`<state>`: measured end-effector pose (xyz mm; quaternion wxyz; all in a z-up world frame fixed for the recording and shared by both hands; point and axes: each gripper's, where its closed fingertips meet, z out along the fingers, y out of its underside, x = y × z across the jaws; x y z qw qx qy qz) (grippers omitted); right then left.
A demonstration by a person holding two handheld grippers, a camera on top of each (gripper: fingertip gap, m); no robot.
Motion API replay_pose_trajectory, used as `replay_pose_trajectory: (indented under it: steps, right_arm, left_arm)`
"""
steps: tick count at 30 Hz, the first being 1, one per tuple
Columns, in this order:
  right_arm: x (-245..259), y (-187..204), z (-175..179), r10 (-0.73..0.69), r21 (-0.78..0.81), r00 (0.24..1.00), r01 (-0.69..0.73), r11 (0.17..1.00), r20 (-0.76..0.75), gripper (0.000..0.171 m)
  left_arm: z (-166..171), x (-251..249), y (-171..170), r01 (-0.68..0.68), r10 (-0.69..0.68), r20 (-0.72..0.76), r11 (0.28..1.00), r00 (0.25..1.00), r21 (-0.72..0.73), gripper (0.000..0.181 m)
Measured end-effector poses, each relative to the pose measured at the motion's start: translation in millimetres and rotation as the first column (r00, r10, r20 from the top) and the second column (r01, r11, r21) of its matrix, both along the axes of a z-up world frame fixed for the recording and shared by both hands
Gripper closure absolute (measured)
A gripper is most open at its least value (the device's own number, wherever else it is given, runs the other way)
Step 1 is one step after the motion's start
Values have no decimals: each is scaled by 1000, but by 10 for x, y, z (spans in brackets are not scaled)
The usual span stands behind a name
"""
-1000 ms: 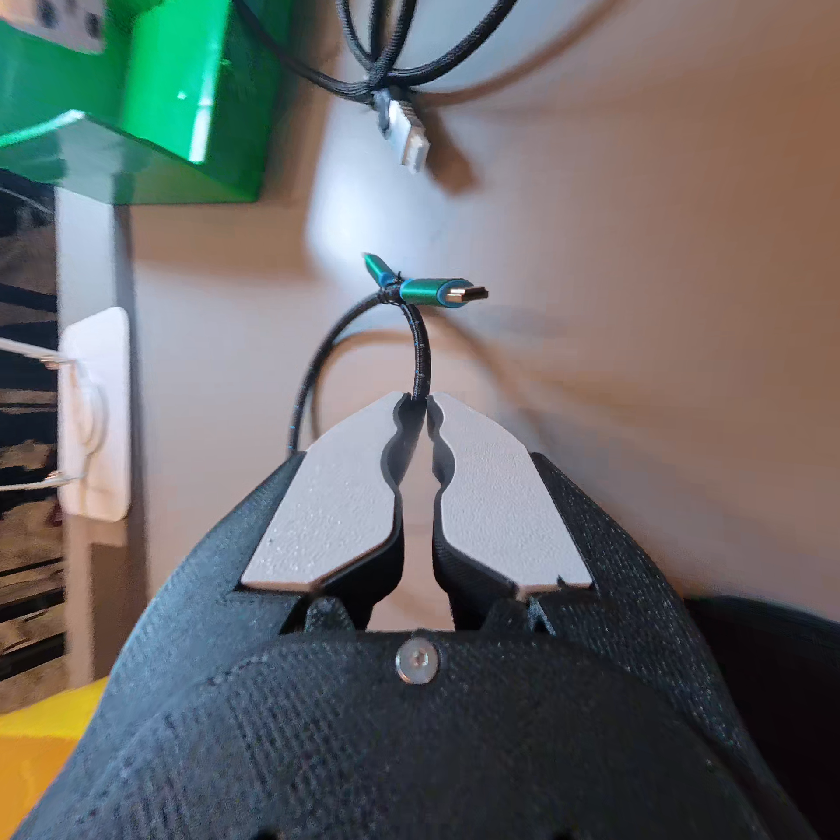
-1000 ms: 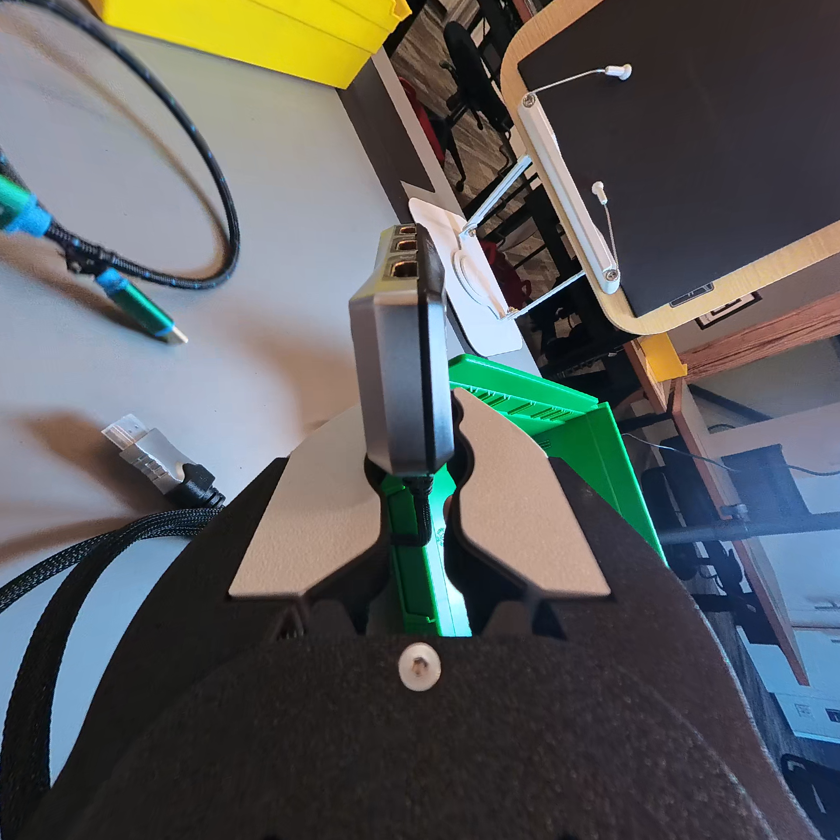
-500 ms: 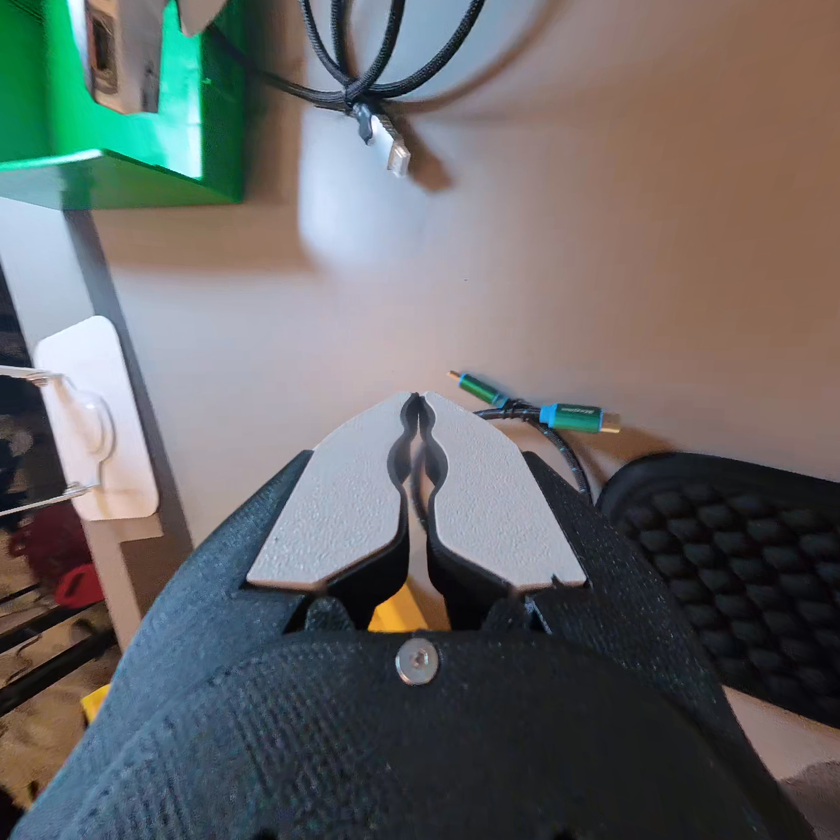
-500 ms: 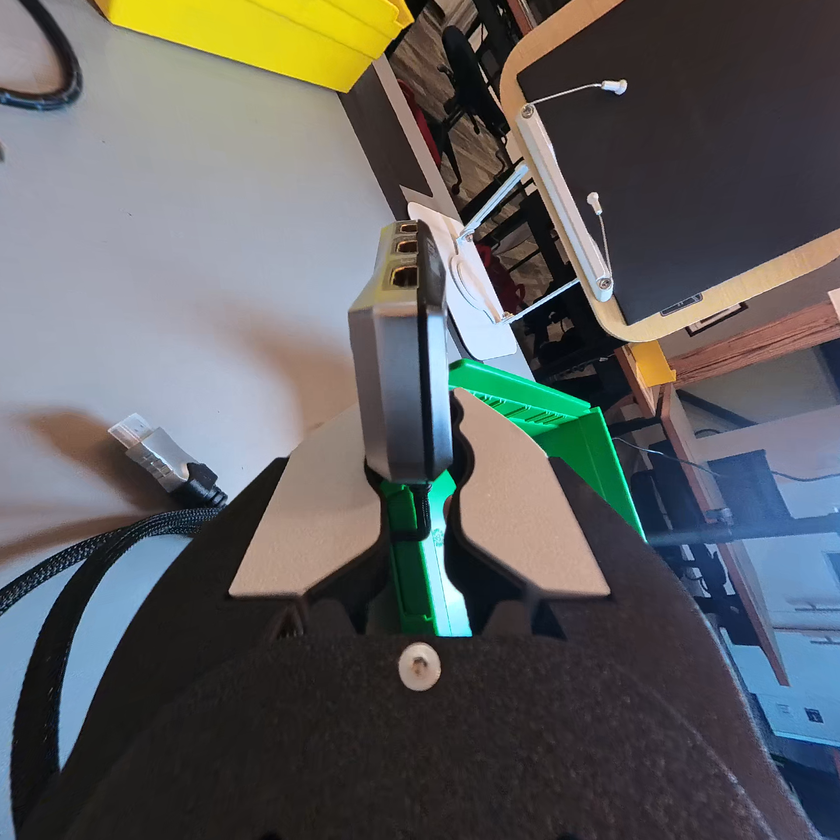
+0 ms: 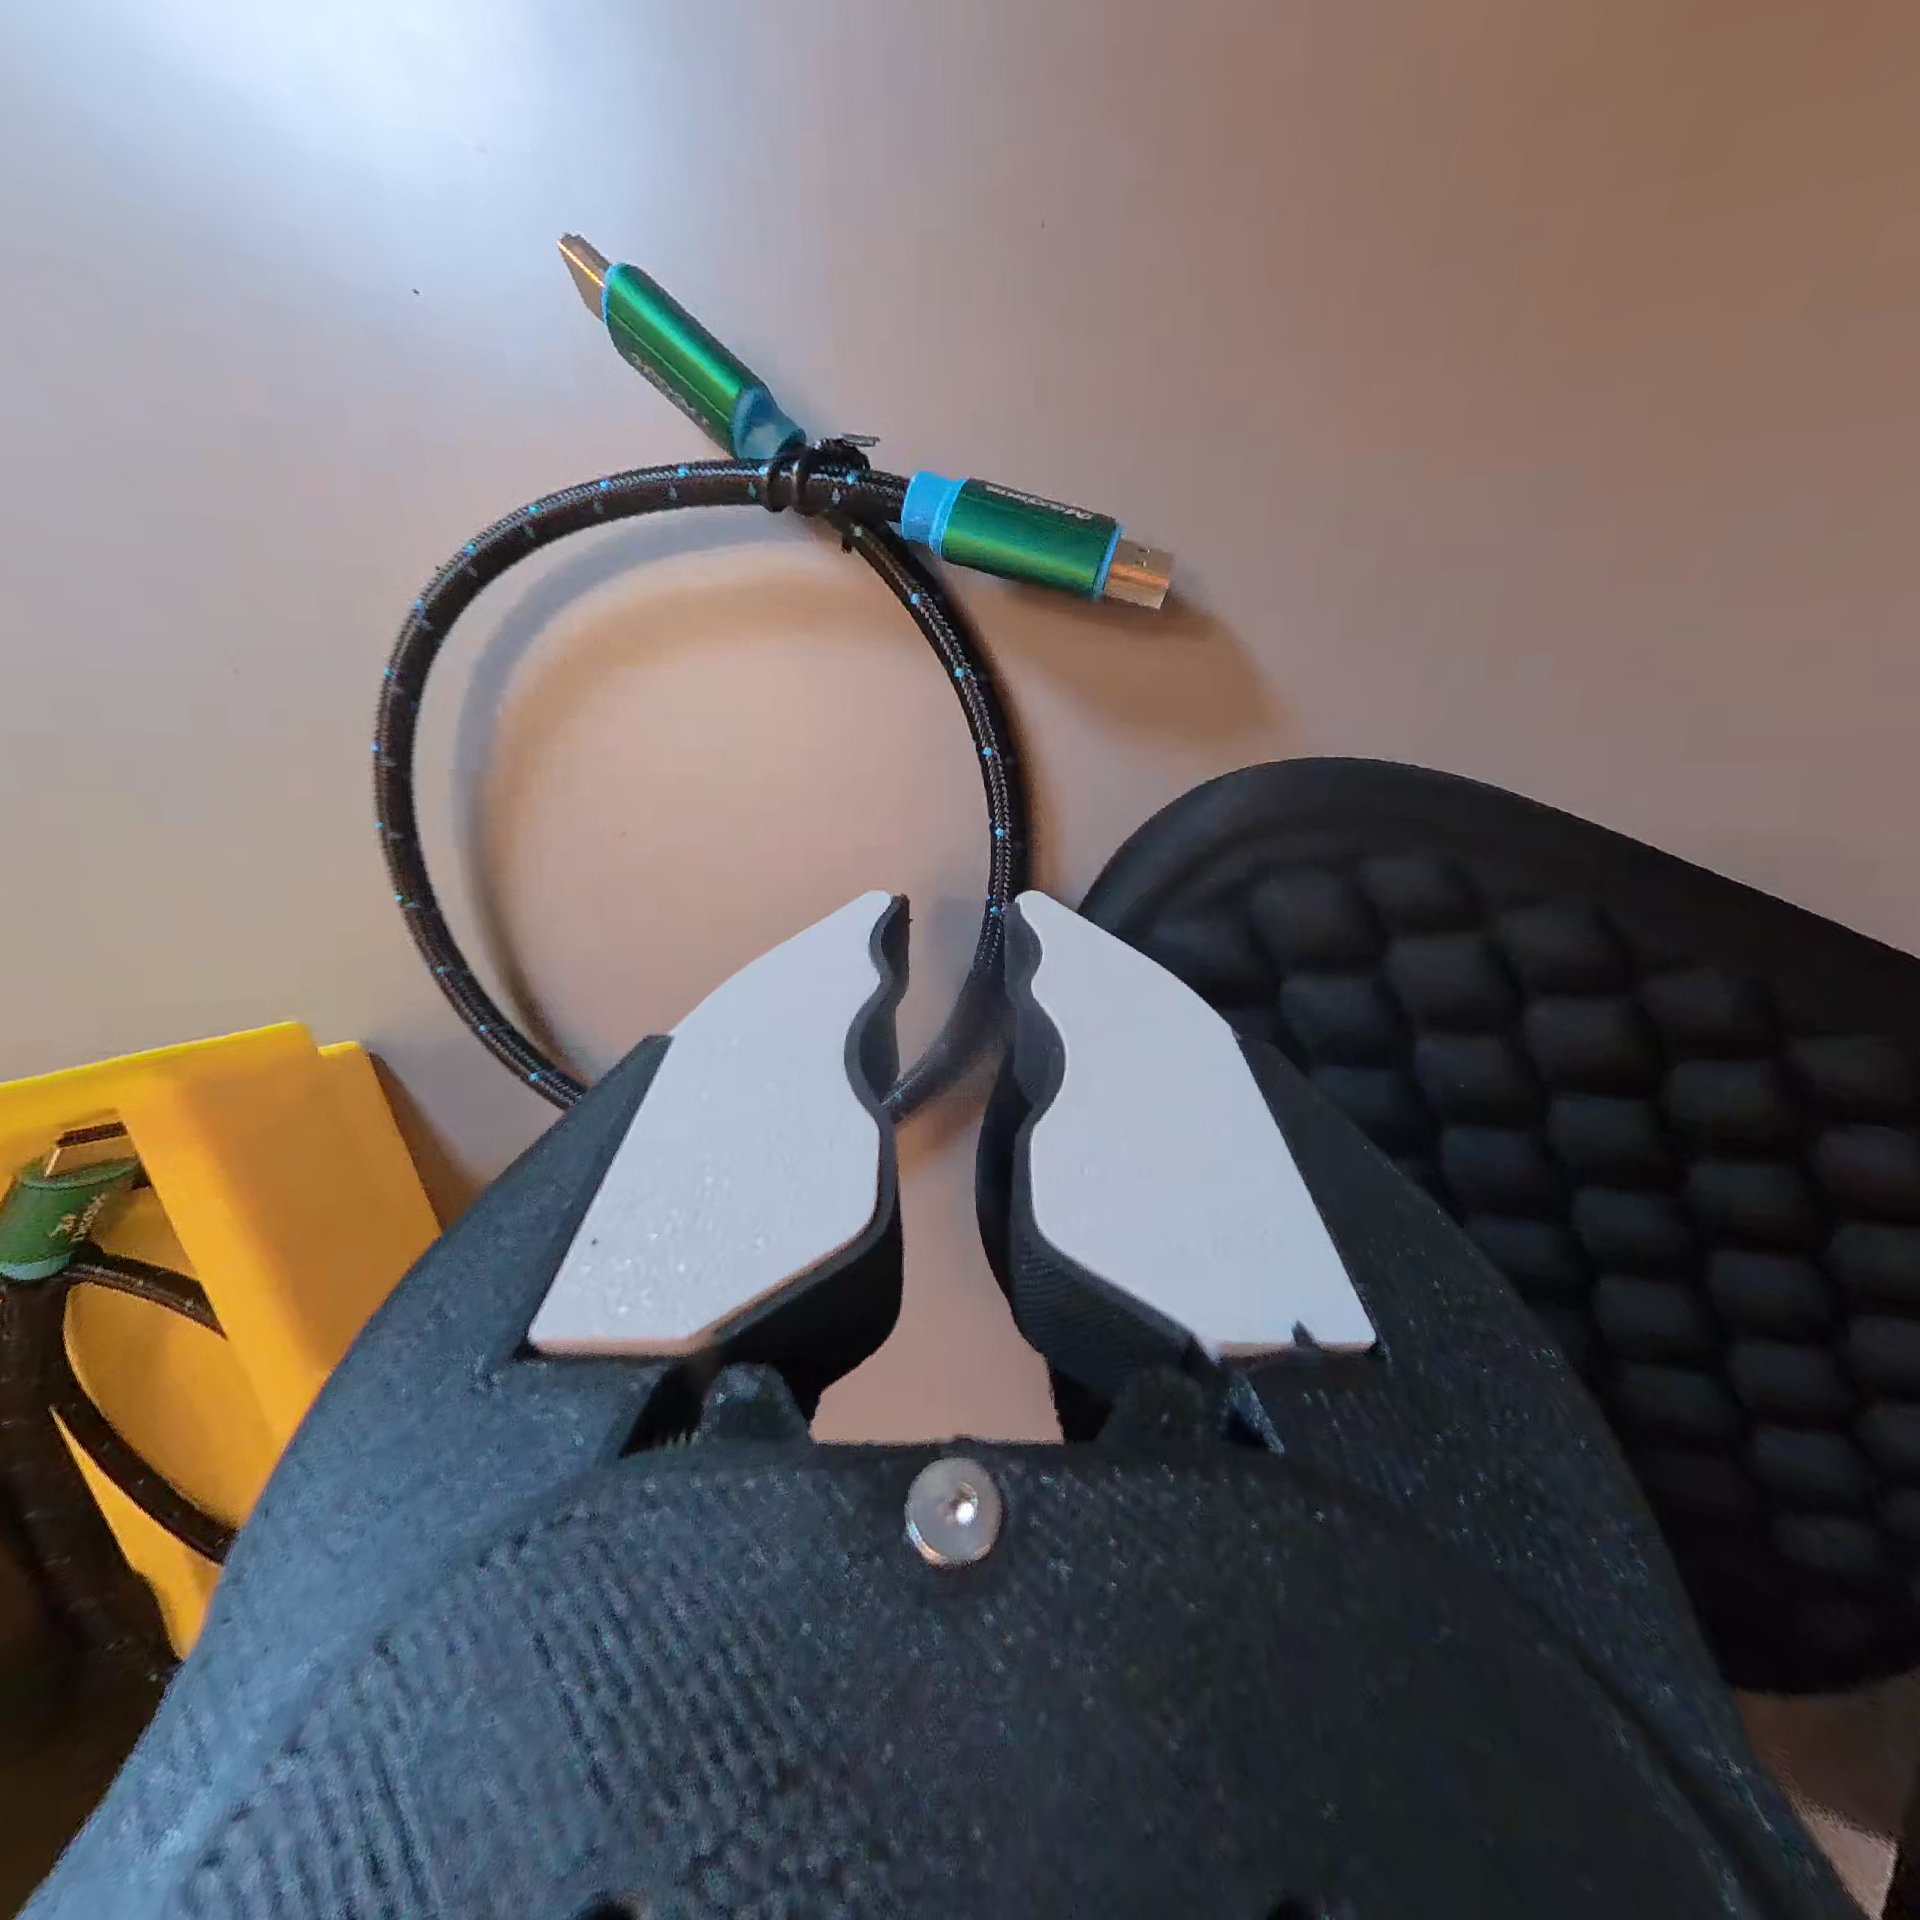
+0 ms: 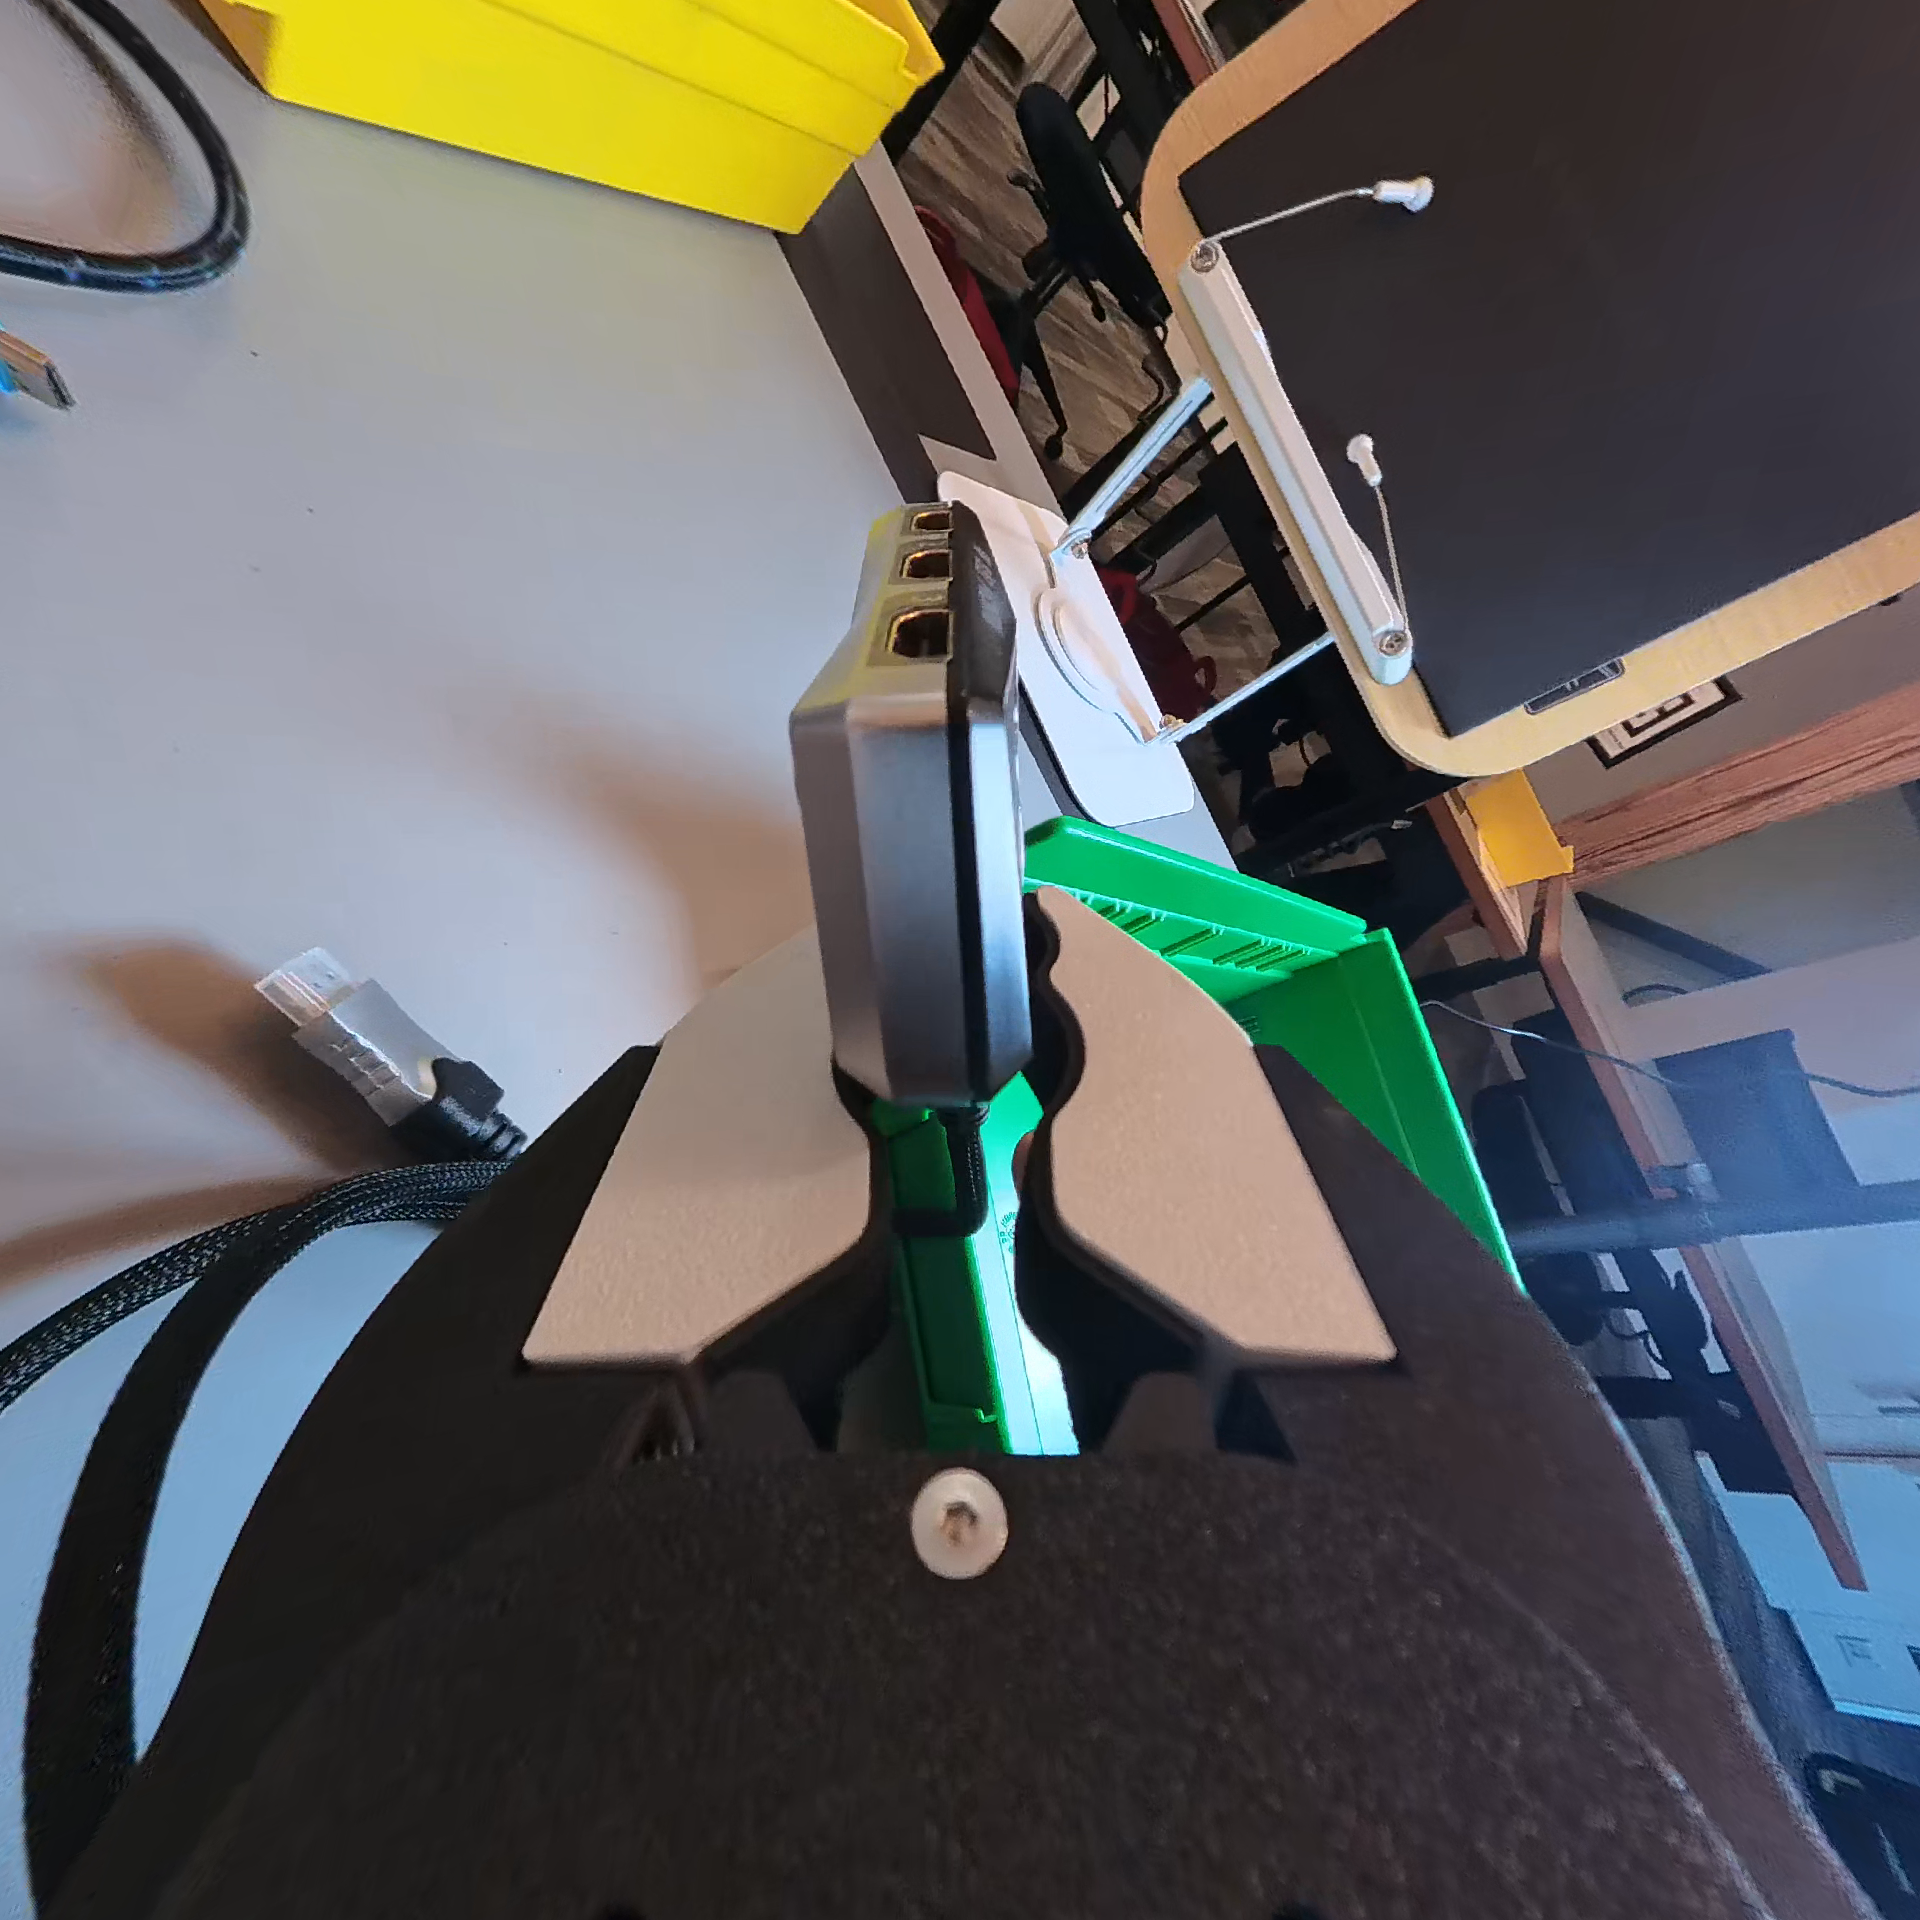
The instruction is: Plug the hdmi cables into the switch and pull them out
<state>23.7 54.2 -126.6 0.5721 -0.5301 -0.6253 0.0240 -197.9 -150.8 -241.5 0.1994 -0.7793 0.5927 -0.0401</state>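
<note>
A short black braided HDMI cable (image 5: 416, 727) with two green plugs (image 5: 1023, 540) lies looped on the pale table. My left gripper (image 5: 956, 914) is open just over the near part of the loop. The cable runs between its fingers, close to the right one. My right gripper (image 6: 935, 935) is shut on the lower end of a grey HDMI switch (image 6: 914, 831) and holds it upright above the table. The switch's three ports (image 6: 914, 634) are empty. A silver HDMI plug (image 6: 353, 1039) on a thick black braided cable lies on the table to the left of the right gripper.
A black padded mat (image 5: 1558, 1143) lies right of the left gripper. A yellow bin (image 5: 239, 1195) at its left holds another green-plug cable (image 5: 62, 1216). A green bin (image 6: 1299, 987) sits behind the switch near the table edge, and a yellow bin (image 6: 582, 94) at the far side. The tips of one gripper are about 35 centimetres away from the tips of the other.
My left gripper came down to the table with the green-plug cable and opened; the cable now lies loose. My right gripper still holds the switch in about the same place.
</note>
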Motion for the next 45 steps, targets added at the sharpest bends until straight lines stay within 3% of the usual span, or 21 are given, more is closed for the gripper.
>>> replay_pose_trajectory:
  steps: [3,7,15,18,21,24,26,29,33,35,37,41,43,45]
  right_arm:
    - [-1,-6,6,-2,9,1000,2,1000,4,148]
    - [12,10,-11,-1,-1,1000,1,1000,3,148]
    - [7,-5,0,8,0,1000,-8,1000,-1,148]
    - [-3,-17,-1,8,5,1000,-8,1000,3,148]
    - [0,-16,1,6,5,1000,-6,1000,2,148]
    - [13,0,-5,3,-2,1000,-3,1000,-1,148]
    - [22,9,-9,2,-6,1000,-2,1000,-2,148]
    - [29,13,-8,4,-11,1000,-4,1000,-6,148]
    - [-6,2,6,11,-12,1000,-11,1000,-8,148]
    - [-29,-26,20,16,0,1000,-16,1000,-4,148]
    - [-39,-62,35,20,13,1000,-20,1000,-1,148]
    - [-12,-80,53,18,24,1000,-18,1000,-2,148]
    - [19,-68,60,16,19,1000,-16,1000,-10,149]
    - [52,-46,54,15,6,1000,-15,1000,-21,149]
  left_arm:
    - [-24,23,33,37,-37,-37,999,999,-1,178]
    - [6,-26,12,69,-67,-134,998,989,14,181]
    - [277,42,22,38,-34,-39,993,999,108,181]
    - [108,122,38,12,-12,0,999,1000,31,156]
    - [-43,142,76,2,-3,-13,999,1000,-36,151]
    - [-64,107,111,-6,3,-52,998,999,-59,174]
    - [-60,22,90,36,-42,-141,998,989,-47,174]
    - [202,-21,-78,78,-89,-206,995,974,-57,174]
    - [983,36,-276,150,-154,-289,988,945,-37,174]
    - [1316,120,-182,190,-177,-336,982,925,7,174]
    - [1438,263,-55,240,-232,-331,971,915,-16,181]
    - [1078,519,533,272,-276,-282,961,919,-54,181]
    - [875,588,901,258,-237,-273,965,933,44,180]
    - [878,637,955,221,-203,-184,972,962,79,180]
